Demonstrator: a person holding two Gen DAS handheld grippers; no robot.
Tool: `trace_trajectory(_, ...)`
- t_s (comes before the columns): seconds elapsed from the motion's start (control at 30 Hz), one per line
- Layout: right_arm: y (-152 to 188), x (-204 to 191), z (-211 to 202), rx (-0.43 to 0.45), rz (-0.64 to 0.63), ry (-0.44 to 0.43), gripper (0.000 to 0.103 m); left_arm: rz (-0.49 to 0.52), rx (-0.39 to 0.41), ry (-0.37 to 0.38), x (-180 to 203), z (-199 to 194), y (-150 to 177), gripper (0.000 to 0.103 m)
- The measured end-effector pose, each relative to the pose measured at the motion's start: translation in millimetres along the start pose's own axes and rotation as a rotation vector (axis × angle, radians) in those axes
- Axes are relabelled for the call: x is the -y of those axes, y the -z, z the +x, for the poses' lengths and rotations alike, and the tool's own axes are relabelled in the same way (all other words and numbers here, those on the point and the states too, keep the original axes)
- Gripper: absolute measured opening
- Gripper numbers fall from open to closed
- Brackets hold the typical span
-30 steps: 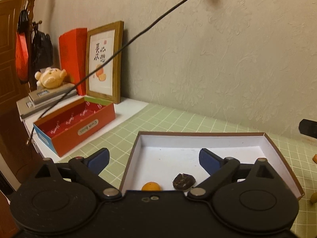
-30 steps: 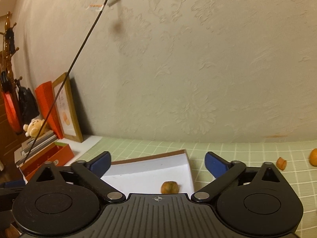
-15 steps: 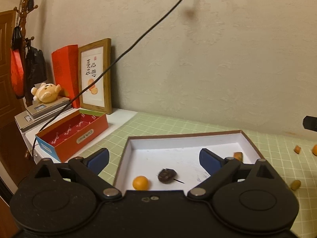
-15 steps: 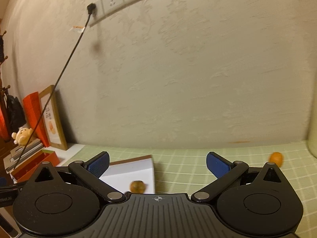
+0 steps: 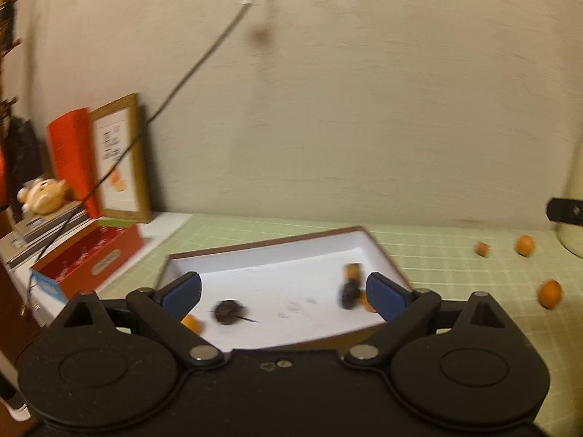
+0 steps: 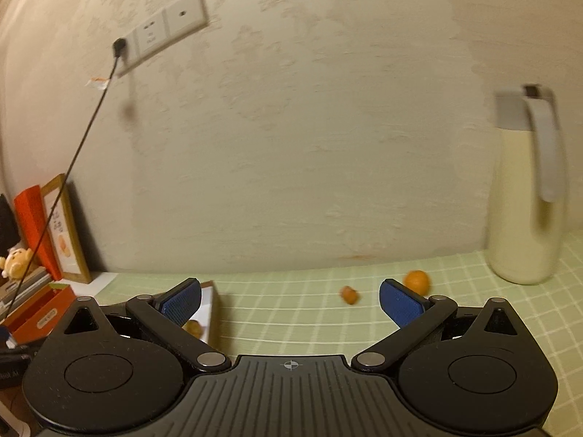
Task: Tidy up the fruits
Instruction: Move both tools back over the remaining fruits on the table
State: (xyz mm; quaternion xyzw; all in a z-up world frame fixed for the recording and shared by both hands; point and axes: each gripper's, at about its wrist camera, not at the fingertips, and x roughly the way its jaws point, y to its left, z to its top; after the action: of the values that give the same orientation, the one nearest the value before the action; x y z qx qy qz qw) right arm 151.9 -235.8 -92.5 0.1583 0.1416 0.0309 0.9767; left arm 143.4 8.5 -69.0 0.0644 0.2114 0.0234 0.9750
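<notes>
From the left wrist I see my left gripper (image 5: 282,289) spread empty above the shallow white cardboard box (image 5: 277,253) collecting fruit, while from the right wrist my right gripper (image 6: 289,300), likewise unclenched and empty, faces a loose small orange fruit (image 6: 417,281) on the green grid mat (image 6: 291,322).

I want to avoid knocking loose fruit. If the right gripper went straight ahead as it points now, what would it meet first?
Probably nothing: the right gripper is open and aims over bare mat toward the wall; depth is unclear.

A home: framed picture (image 5: 120,160), plush toy (image 5: 42,195), thermos (image 6: 524,196).
</notes>
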Motion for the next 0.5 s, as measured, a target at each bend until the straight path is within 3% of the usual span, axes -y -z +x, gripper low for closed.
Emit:
trace_trajectory(0.2,1,31,-23,0.014,0.01,0.068,0.103,0.057,-0.013,0.122,45,1,7,0.076)
trace_trajectory(0.5,6,67,-50,0.01,0.042,0.135,0.103,0.103,-0.024,0.209,93,-3,16,0.075)
